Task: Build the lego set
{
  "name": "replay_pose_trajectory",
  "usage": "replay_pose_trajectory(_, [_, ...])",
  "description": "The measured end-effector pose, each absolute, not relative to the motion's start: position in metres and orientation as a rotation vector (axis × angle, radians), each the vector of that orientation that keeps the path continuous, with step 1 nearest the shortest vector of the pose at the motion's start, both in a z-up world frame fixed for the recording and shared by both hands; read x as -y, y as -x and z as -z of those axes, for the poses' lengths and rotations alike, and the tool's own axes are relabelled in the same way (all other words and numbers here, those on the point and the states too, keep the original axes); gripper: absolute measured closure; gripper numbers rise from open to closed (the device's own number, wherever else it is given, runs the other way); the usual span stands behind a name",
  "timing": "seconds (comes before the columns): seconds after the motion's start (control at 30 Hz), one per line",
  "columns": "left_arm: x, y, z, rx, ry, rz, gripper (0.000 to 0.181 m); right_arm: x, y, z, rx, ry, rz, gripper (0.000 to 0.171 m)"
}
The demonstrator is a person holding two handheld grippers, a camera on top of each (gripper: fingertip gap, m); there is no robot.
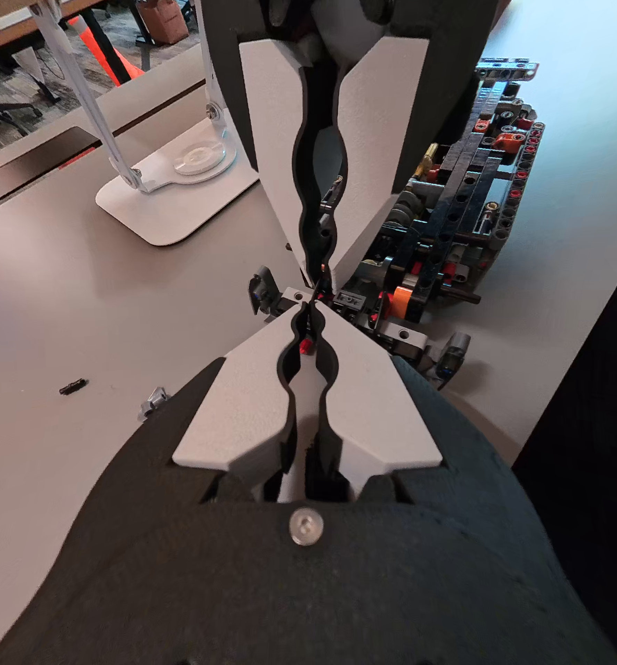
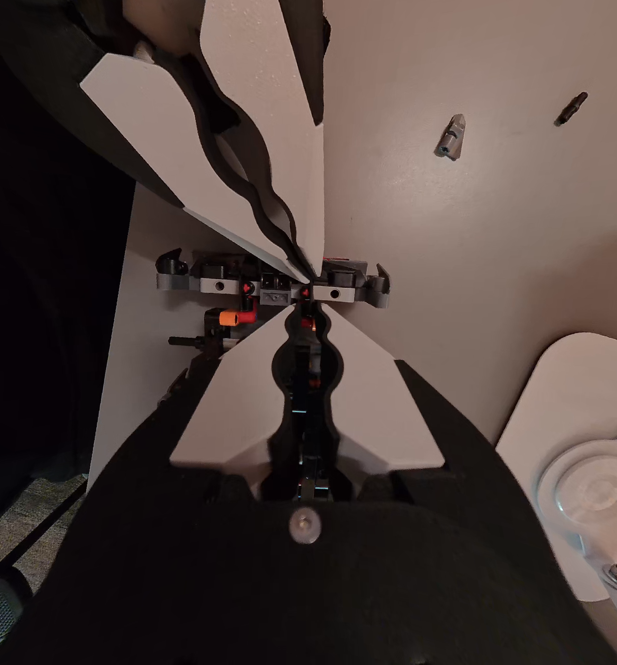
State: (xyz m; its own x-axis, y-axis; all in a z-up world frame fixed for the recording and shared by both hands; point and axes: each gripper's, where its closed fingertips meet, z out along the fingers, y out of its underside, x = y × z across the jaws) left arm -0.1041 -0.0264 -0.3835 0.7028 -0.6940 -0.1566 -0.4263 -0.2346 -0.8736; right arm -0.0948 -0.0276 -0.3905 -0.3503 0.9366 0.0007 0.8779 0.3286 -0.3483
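Observation:
A long black, grey and red Lego Technic model point(image 1: 461, 201) lies on the pale table point(image 1: 84, 288); its grey front crossbar faces the right wrist view point(image 2: 339, 293). My left gripper point(image 1: 309, 307) and right gripper point(image 2: 307, 306) meet tip to tip at that front end. Both are closed down on a thin black part point(image 2: 310, 292) of the model; it also shows in the left wrist view point(image 1: 315, 293). The right gripper point(image 1: 321, 282) comes in from above in the left wrist view. The left gripper point(image 2: 309, 277) comes in from above in the right wrist view. A small red piece point(image 1: 307, 347) shows through the gap behind the left gripper's tips.
A loose black pin point(image 1: 73, 385) and a small grey connector point(image 1: 152, 403) lie on the table to the left; they also show in the right wrist view, the pin point(image 2: 569, 108) and the connector point(image 2: 451, 138). A white stand base point(image 1: 177, 201) sits behind. The table edge runs close along the model's right side. My left and right fingertips are right by each other. Both grippers' tips are roughly 12 centimetres from the connector point(image 2: 451, 138). My left wrist view point(image 1: 155, 399) looks at it from another angle.

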Motion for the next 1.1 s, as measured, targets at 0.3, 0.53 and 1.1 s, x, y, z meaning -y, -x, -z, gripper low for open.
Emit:
replay_pose_trajectory(0.3, [0.025, 0.103, 0.384, -0.881, 1.882, 0.322, 0.181, 0.027, 0.094, 0.391, 2.390, 1.647, -0.411, 0.166])
replay_pose_trajectory(0.53, [0.024, 0.103, 0.384, -0.887, 1.889, 0.314, 0.181, 0.027, 0.094, 0.391, 2.381, 1.657, -0.403, 0.166])
replay_pose_trajectory(1.1, [0.021, 0.108, 0.378, -0.802, 1.894, 0.304, 0.174, 0.018, 0.093, 0.367, 2.266, 1.600, -0.422, 0.147])
